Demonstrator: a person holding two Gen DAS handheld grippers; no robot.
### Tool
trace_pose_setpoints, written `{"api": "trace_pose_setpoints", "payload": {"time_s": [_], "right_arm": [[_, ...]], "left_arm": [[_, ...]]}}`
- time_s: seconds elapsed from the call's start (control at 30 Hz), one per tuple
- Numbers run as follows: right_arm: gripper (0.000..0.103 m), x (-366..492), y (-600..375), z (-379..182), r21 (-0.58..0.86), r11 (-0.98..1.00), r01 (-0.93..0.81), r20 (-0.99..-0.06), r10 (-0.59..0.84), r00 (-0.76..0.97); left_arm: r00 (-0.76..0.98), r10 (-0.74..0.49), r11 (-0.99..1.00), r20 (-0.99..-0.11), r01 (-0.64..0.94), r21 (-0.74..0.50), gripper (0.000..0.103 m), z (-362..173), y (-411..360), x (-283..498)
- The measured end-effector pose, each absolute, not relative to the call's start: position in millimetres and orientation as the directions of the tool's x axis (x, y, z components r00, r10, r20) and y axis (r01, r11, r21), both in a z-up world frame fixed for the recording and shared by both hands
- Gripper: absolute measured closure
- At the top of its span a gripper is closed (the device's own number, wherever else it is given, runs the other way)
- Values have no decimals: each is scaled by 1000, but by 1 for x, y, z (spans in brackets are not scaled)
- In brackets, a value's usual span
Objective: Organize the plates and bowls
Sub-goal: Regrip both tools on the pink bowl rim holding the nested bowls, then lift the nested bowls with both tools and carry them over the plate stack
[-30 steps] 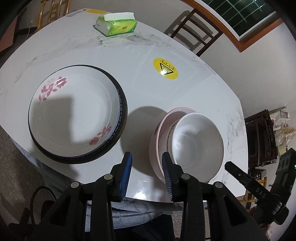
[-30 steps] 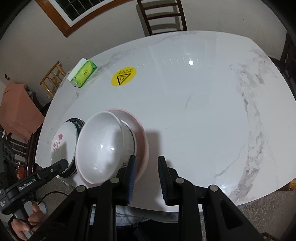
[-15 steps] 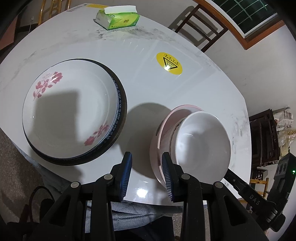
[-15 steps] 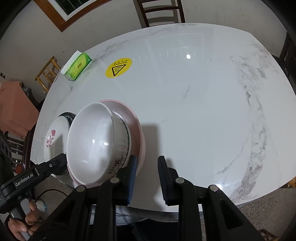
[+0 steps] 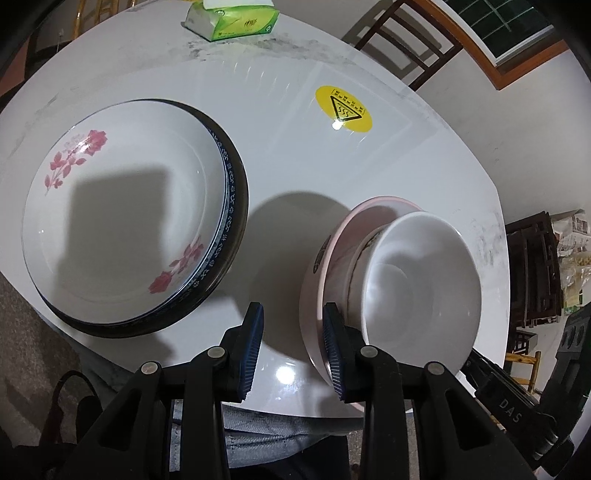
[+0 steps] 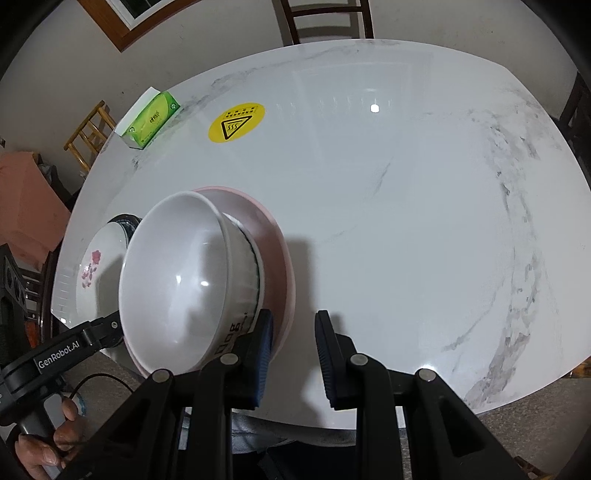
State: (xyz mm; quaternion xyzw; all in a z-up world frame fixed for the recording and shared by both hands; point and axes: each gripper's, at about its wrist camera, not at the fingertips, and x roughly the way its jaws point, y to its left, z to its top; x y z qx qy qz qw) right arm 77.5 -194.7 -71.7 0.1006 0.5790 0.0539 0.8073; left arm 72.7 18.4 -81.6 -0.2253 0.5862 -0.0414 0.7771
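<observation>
A white bowl [image 5: 417, 291] [image 6: 177, 280] sits nested in a pink bowl [image 5: 325, 254] [image 6: 273, 251] near the table's front edge. To its left is a white plate with pink flowers [image 5: 122, 218] [image 6: 96, 273], stacked on a dark blue-rimmed plate [image 5: 236, 206]. My left gripper [image 5: 291, 312] hovers open over bare table, its right finger at the pink bowl's near-left rim. On the other side my right gripper [image 6: 294, 317] is open too, with its left finger beside the bowl's right rim. Nothing lies between either pair of pads.
A green tissue pack [image 5: 232, 20] [image 6: 151, 118] and a yellow warning sticker [image 5: 343, 109] [image 6: 236, 122] lie at the back of the white marble table [image 6: 406, 206]. Wooden chairs [image 5: 406, 33] [image 6: 325, 18] stand behind. A hand [image 6: 48, 443] holds the left gripper's handle.
Both grippers have sunk toward the table, so the bowl stack and plates look larger and closer. The fingers' gaps look the same.
</observation>
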Motion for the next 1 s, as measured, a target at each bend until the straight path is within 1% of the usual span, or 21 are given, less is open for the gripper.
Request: {"api": "trace_pose_setpoints", "payload": {"time_s": [0.23,0.3,0.67,0.83,1.0], "right_arm": [[78,86,-186,-79,160,987,28,-937,143,317],[78,86,-185,-79,162,986,32,-936,143,322],[78,86,-187,-78,168,985,41,-928,143,344],[78,86,-187,-78,168,985,46,-931,143,336],[78,87,-186,-78,162,986,40,-932,140,334]], "left_arm": [[309,-319,899,-896,-201,-389,76,-86,16,77],[315,-318,900,-894,-197,-389,78,-86,16,77],[366,-300,906,-881,-178,-383,81,-84,13,74],[376,-290,918,-880,-151,-367,84,-82,8,76],[377,-293,916,-879,-152,-371,84,-82,9,77]]}}
